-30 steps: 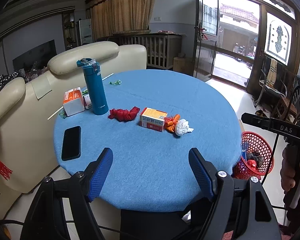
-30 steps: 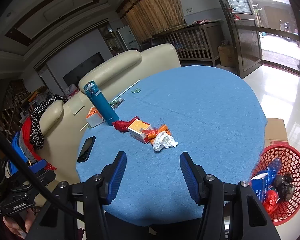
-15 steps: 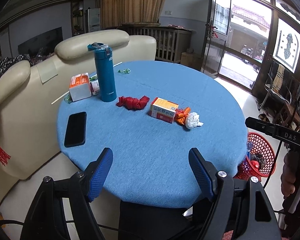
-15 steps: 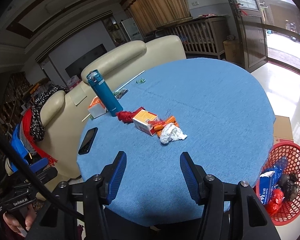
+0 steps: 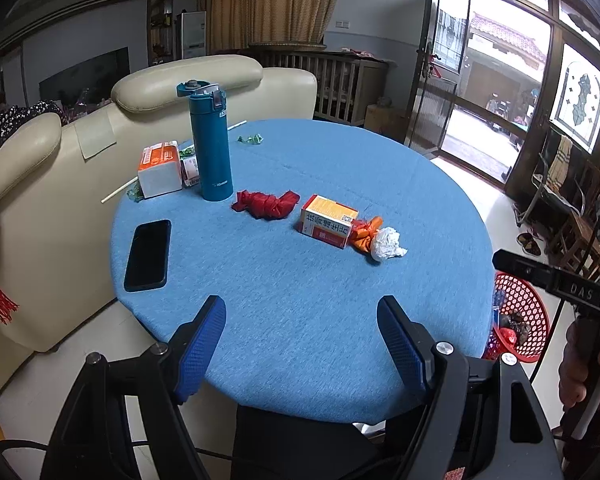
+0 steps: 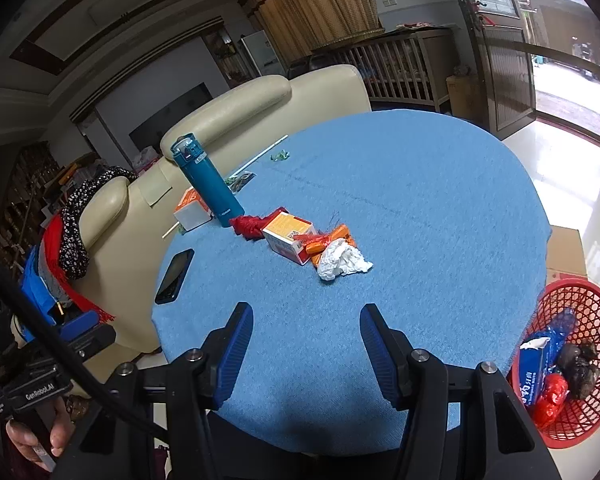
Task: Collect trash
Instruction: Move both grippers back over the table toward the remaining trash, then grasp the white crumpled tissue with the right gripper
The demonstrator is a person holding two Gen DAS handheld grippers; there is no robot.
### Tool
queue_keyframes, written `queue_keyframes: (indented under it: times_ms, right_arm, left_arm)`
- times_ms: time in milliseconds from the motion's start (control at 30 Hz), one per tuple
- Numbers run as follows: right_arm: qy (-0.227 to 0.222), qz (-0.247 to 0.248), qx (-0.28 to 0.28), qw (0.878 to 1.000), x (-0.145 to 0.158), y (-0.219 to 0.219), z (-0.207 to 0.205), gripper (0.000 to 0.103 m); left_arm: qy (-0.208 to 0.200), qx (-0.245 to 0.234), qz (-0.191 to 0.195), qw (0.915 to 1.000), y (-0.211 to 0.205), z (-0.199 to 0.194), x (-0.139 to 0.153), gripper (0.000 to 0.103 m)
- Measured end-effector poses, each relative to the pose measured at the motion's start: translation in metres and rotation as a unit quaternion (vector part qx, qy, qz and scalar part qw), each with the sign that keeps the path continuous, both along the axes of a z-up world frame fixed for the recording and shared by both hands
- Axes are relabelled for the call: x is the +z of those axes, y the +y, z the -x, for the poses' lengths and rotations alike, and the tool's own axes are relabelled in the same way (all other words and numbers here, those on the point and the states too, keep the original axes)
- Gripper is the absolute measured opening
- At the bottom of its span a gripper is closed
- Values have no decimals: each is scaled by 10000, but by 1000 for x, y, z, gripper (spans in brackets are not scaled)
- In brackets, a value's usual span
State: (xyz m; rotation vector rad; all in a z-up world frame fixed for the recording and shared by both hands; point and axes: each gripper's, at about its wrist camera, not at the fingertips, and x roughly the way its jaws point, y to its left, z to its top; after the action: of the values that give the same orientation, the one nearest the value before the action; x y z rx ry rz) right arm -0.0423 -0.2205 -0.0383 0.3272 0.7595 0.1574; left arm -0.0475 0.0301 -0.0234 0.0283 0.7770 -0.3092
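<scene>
A home living room is shown: a soft cream sofa (image 5: 148,92) at ten o'clock, curtains (image 5: 268,0) at twelve, a glass door (image 5: 480,80) at two.

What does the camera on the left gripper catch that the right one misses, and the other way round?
Only the left wrist view shows the stained-glass window and the chairs beneath it.

Only the right wrist view shows what lies in the red basket: a blue packet and a red wrapper, plus the cardboard behind it on the floor.

Both show the blue table, teal bottle, phone, red cloth, orange box, orange wrapper, crumpled tissue, and each view's own gripper open over the table edge, holding nothing.
</scene>
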Motion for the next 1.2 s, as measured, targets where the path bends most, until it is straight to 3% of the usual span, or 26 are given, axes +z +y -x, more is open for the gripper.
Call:
queue_keyframes:
  times_ms: [700,967,1200]
  right_arm:
    - [162,74,54,9998,-14,7,-5,60]
    - [270,141,220,9993,-19,20,-10,60]
    - [278,1,233,9993,-25,17,-10,60]
  left_arm:
    - [263,-4,-92,9996,4,-3,-21,79]
    - [394,201,124,9989,18,-10,-25,79]
    - [485,153,-8,9987,13,-9,-32,79]
